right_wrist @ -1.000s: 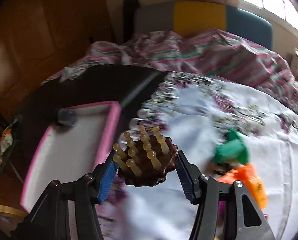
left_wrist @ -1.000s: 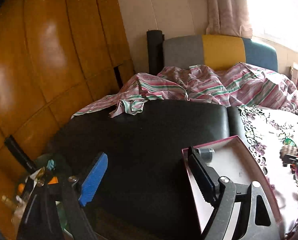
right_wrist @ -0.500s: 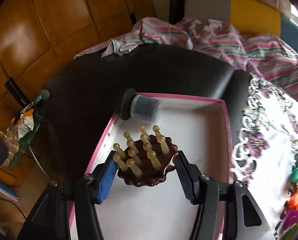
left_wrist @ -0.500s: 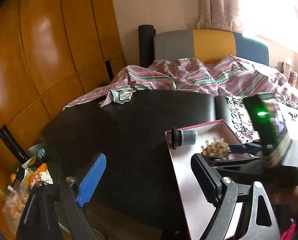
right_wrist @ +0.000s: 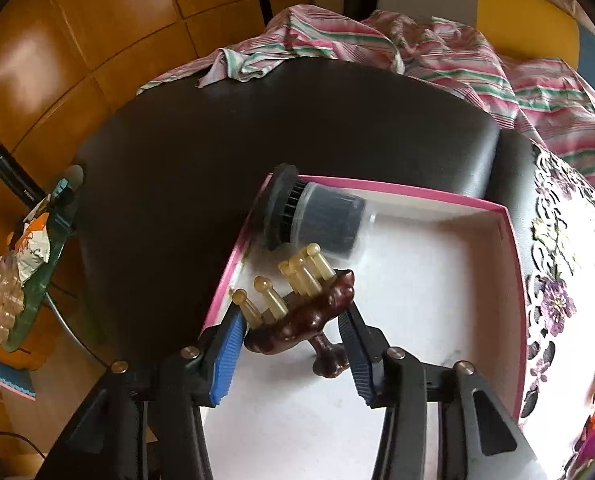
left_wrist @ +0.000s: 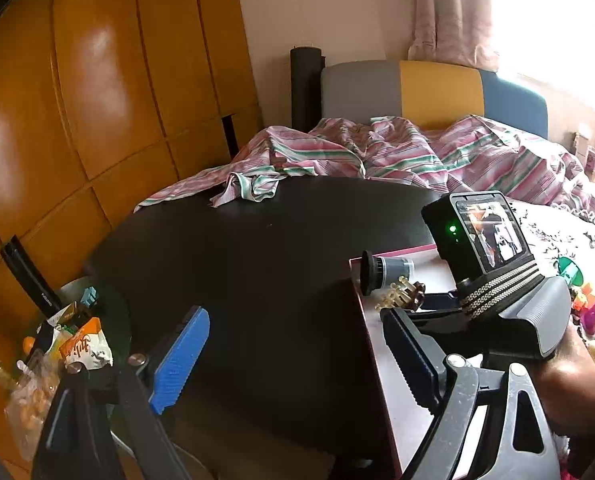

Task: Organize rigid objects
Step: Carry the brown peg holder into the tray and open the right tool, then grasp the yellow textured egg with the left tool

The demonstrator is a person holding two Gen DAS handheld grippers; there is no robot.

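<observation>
Since a second ago the right gripper [right_wrist: 293,344] has swung from over the white flowered cloth [right_wrist: 569,280] to inside the pink-rimmed white box [right_wrist: 417,196], and the brown wooden massager with pale knobbed pegs [right_wrist: 301,316] now sits tilted between its blue pads. Its jaws are closing, pads at the massager's rim at lower centre of the frame, just below the dark cylindrical filter with a ribbed black cap [right_wrist: 317,220] lying in the box's upper-left corner. The left gripper [left_wrist: 297,356] hangs spread and empty over the black worktop [left_wrist: 257,260], its jaws opening, beside the box's left edge.
</observation>
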